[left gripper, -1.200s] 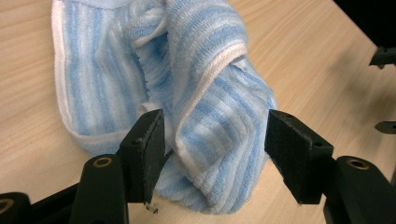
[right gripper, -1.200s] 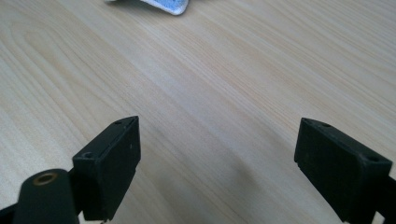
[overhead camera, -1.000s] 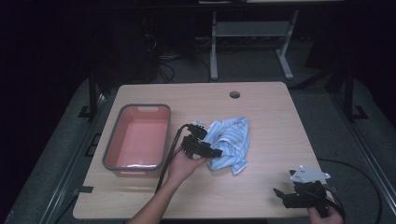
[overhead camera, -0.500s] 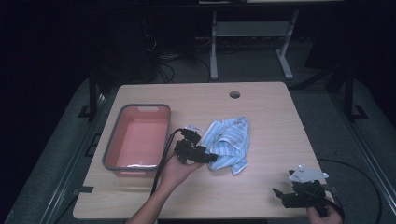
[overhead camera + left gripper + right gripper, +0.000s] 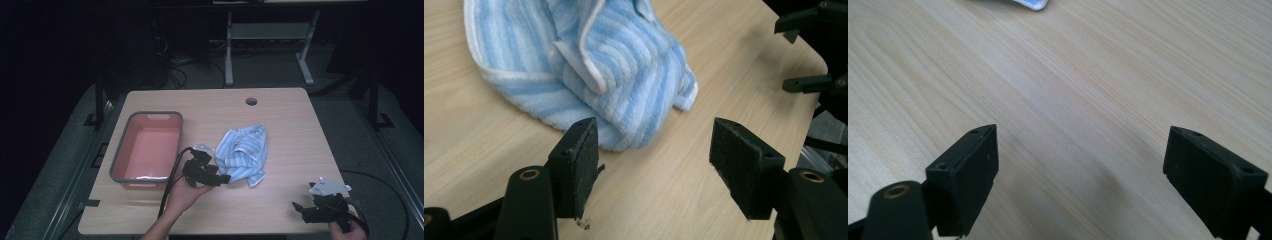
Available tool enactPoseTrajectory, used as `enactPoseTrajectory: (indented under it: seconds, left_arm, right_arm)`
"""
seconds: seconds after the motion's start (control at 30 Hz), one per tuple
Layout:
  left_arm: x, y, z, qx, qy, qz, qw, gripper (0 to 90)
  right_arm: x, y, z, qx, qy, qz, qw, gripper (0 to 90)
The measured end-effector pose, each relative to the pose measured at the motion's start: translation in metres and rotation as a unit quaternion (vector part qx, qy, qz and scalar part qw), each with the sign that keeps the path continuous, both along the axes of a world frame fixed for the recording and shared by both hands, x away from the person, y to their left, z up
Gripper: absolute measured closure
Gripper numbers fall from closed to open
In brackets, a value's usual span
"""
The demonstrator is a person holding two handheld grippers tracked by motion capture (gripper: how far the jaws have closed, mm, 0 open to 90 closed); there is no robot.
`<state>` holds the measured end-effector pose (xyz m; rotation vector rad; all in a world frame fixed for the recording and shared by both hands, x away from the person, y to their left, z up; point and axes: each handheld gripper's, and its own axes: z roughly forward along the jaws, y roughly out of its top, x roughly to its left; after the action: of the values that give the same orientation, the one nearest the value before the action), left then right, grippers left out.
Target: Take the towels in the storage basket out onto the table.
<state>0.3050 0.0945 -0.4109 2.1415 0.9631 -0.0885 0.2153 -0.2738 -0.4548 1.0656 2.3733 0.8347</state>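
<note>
High view: wooden table (image 5: pixel 280 210) with 1 grey-rimmed pink tub (image 5: pixel 146 148) at the left. A crumpled blue-and-white striped towel (image 5: pixel 243 154) lies near the middle, just right of the tub, apart from it. Left gripper (image 5: pixel 223 178) sits low at the towel's near-left edge, jaws pointing toward the cloth. Right gripper (image 5: pixel 296 207) is parked at the near-right corner, well apart from the towel, likely kept clear to leave the left hand room.

Left gripper view: 2 black jaws spread wide, nothing between them, bare wood under the gap. The towel's (image 5: pixel 594 65) nearest fold lies just ahead of the left jaw. Spread and angle suggest readiness to pinch that edge. The other gripper (image 5: pixel 811 55) appears far right.

Right gripper view: jaws released, wide apart over bare table (image 5: pixel 1058 100). A sliver of towel (image 5: pixel 1030 3) at the top edge. Looks idle.
</note>
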Motion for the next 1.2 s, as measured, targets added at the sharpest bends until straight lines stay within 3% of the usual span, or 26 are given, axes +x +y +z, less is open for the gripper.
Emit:
enactPoseTrajectory:
  seconds: [0.5,0.6,1.2]
  left_arm:
    - [-0.022,0.005,-0.008,-0.008,-0.002,-0.013,0.9999,35.4]
    - [-0.025,0.007,-0.01,-0.029,0.006,-0.012,0.9995,35.0]
    - [-0.049,0.02,-0.018,-0.043,-0.006,-0.005,0.9991,34.5]
  right_arm:
    - [0.0,0.001,0.0,-0.003,0.0,0.0,1.0,13.9]
    - [0.0,0.002,0.0,-0.003,0.001,0.0,1.0,13.9]
    - [-0.002,0.004,-0.001,-0.008,0.002,0.001,1.0,13.9]
